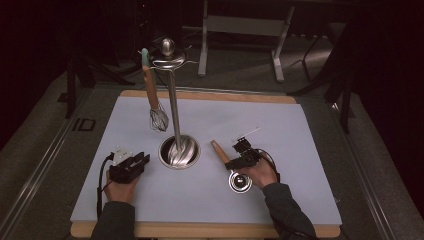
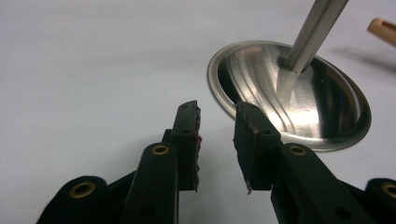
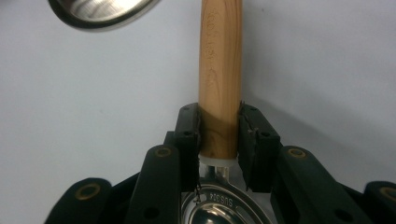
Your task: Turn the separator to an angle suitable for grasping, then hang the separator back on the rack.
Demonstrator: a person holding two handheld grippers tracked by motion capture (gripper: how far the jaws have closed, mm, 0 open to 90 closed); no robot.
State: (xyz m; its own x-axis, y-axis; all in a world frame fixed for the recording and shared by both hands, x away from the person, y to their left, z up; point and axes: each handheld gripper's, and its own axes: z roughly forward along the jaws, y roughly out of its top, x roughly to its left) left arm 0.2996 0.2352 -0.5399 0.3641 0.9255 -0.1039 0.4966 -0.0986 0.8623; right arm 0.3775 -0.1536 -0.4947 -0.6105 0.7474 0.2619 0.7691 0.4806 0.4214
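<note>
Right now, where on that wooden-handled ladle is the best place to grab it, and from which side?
Probably the wooden handle, just above the metal bowl: it is straight, round and lies flat on the table, so jaws coming from above can straddle it. The right gripper already clamps it there, one pad on each side.

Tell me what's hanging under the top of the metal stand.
A whisk hangs from the stand's top ring, wire end down. Its hook behind the ring is hard to make out.
</note>
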